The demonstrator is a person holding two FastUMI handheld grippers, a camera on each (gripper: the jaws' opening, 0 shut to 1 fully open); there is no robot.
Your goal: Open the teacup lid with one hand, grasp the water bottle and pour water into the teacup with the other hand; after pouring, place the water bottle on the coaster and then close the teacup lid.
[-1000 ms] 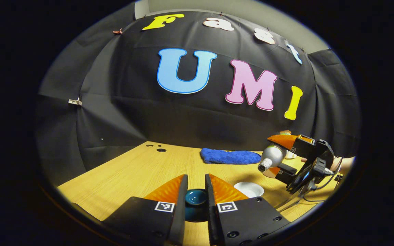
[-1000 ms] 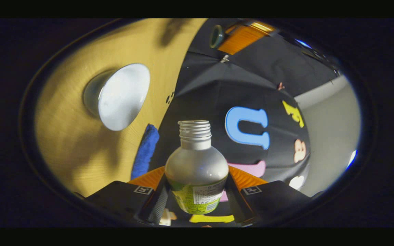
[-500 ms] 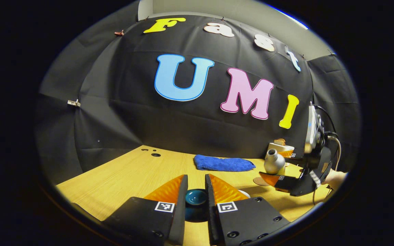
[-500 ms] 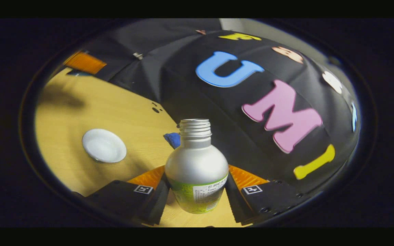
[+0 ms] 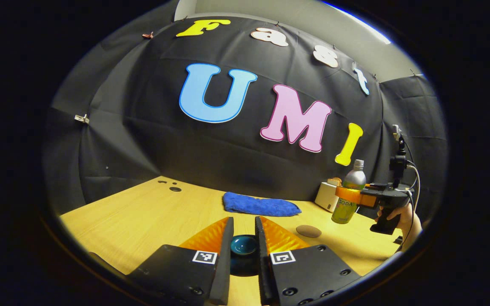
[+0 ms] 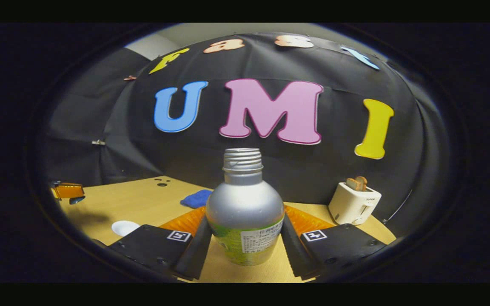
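My left gripper is shut on the dark teal teacup lid, held above the wooden table. Farther right, my right gripper, with a hand behind it, holds the silver water bottle upright above the table. A round brown coaster lies on the table to the lower left of the bottle. In the right gripper view, the uncapped bottle stands clamped in my right gripper. The white teacup sits low at the left, with my left gripper above it.
A blue cloth lies by the back wall. A white toaster with toast in it stands at the back right. Small holes mark the table's far left corner.
The bottle has swung from tilted over the teacup to upright, and my right gripper has carried it right, away from the cup. My left gripper keeps hold of the lid.
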